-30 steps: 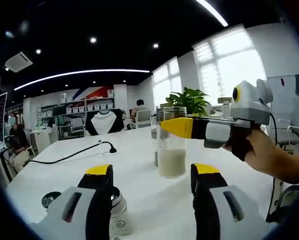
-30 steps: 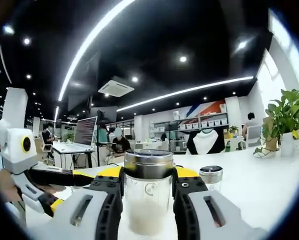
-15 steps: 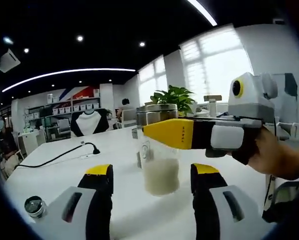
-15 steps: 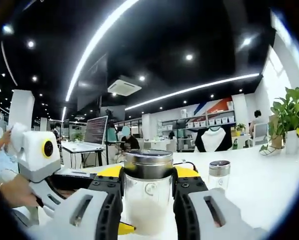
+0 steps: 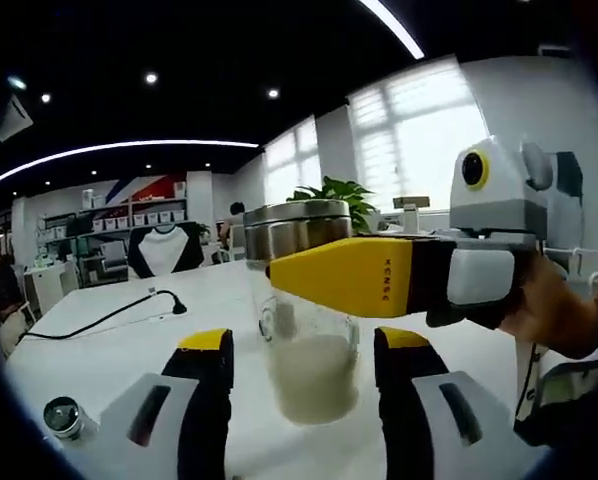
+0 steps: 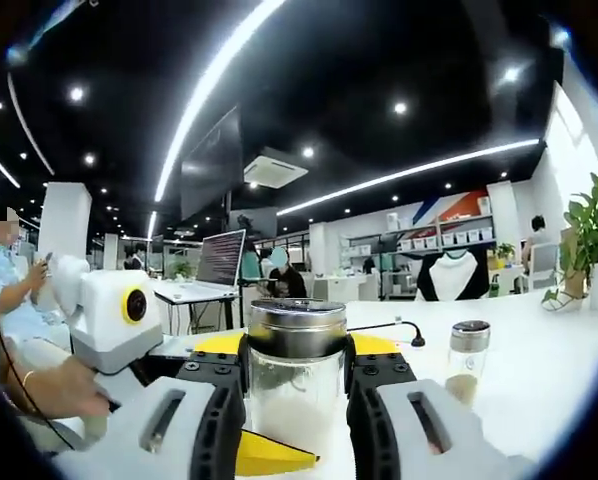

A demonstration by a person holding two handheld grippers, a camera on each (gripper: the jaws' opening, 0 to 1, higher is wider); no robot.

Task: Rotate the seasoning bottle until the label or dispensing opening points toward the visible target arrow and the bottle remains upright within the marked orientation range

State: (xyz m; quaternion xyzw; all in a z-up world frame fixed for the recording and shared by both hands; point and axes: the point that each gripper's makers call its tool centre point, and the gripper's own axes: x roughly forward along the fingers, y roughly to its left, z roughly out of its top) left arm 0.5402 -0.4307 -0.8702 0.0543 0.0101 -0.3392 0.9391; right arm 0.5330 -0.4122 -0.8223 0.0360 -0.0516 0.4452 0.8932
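Seasoning bottle: the seasoning bottle [image 6: 297, 385] is a clear glass cylinder with a ribbed, brushed-metal lid, its lower part filled with a pale off-white powder; in the left gripper view the same bottle [image 5: 309, 340] stands upright, ahead of and between that gripper's two jaws, with a small round mark on the glass
Right gripper: the right gripper [image 6: 297, 375] pinches the bottle just under the lid, black jaws with yellow tips pressed to both sides of the glass; seen from the left gripper view it [image 5: 379, 283] reaches in from the right as a long yellow wedge, smooth plastic, joined to a grey and black body held by a hand [image 5: 554, 315]
Left gripper: the left gripper [image 5: 304, 345] is spread wide, its black jaws with yellow caps standing apart on either side of the bottle without touching it; in the right gripper view it [image 6: 269, 455] comes in from the left, a yellow tip showing low beneath the bottle
Table: the white table [image 5: 129, 330] is smooth and matte; whether the bottle rests on it I cannot tell
Second shaker: a small shaker [image 6: 467, 358], clear glass with a metal cap and some pale powder, stands right of the right gripper's jaws; in the left gripper view a small shaker [image 5: 64, 418] sits low on the left
Cable: a black cable [image 5: 99, 318] curves across the table beyond the left jaw
Plant: a leafy green plant [image 5: 331, 195] stands behind the bottle
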